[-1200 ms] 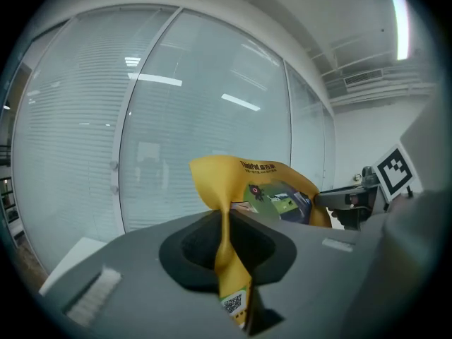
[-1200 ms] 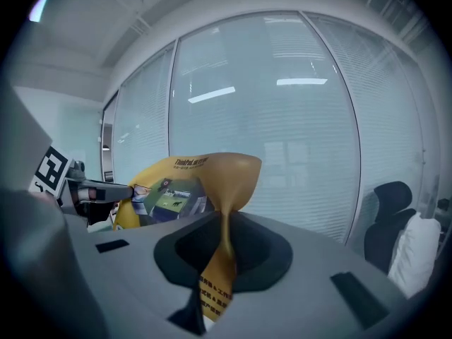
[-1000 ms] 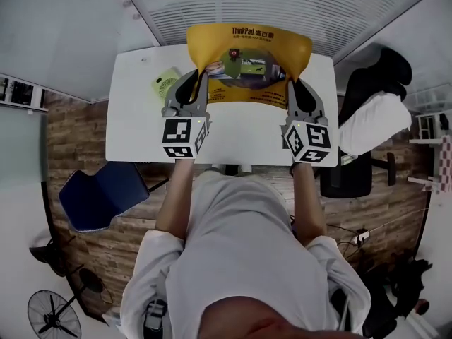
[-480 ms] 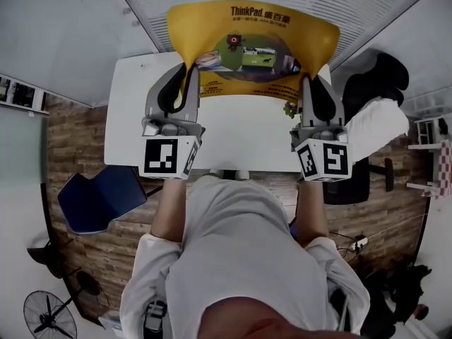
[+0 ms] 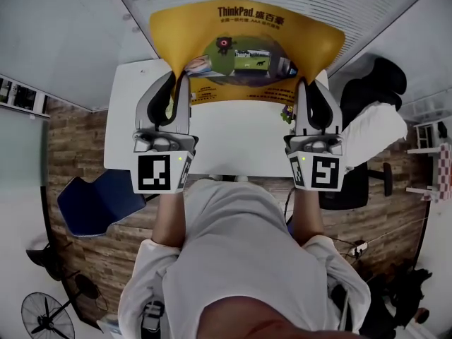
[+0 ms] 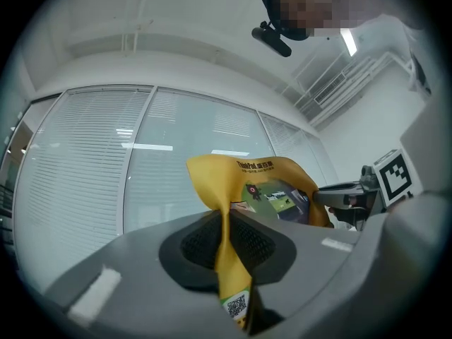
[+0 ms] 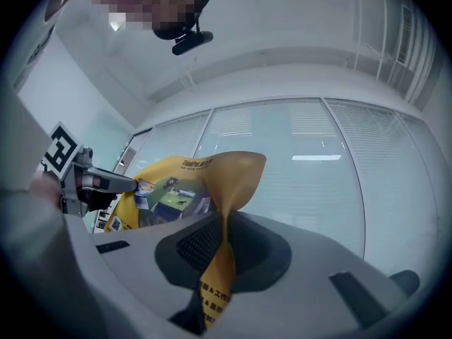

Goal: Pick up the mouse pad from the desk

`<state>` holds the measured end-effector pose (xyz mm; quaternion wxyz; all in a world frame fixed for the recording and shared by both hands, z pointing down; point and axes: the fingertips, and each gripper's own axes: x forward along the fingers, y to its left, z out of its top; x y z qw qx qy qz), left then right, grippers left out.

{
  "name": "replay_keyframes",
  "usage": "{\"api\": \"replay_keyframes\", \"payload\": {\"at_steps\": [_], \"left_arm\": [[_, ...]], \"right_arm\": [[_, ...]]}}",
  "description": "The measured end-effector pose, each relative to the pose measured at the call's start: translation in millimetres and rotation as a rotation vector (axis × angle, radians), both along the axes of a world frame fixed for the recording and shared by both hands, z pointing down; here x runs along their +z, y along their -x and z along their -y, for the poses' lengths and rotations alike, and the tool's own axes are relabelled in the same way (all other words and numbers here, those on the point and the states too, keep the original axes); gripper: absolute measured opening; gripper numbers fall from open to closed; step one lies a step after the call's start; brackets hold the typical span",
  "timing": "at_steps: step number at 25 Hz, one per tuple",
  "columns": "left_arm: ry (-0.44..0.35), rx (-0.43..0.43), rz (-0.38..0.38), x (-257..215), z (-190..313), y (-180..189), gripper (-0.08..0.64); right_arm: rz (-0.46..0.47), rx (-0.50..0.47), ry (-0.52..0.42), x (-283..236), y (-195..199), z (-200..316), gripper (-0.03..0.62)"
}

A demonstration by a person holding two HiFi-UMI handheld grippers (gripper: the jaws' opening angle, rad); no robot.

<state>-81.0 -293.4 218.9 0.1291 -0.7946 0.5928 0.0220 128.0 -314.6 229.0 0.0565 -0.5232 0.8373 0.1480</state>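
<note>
Holding the yellow mouse pad aloft over the white desk, near corners swallowed between the clamped jaws of left gripper and just-tightened right gripper, with "ThinkPad" readable beyond the fingertips, smaller print too fine to read.

The head view is softly and evenly lit with no hard shadows, the white rectangular surface is nearly washed out, and the wide lens bends the brown wooden plank floor into curves. Both gripper views are round fisheye pictures with black corners, where a bright ceiling strip light glares against the pale slatted glass wall. Nearest the lens, the grey plastic left tongs and right tongs look soft, while the yellow printed mouse pad stays sharp.
</note>
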Motion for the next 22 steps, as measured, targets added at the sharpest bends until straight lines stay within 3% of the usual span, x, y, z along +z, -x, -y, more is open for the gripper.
{"api": "replay_keyframes", "payload": {"at_steps": [22], "left_arm": [[-0.021, 0.044, -0.023, -1.9, -3.1, 2.3, 0.038]], "right_arm": [[0.037, 0.009, -0.002, 0.3, 0.8, 4.1, 0.038]]}}
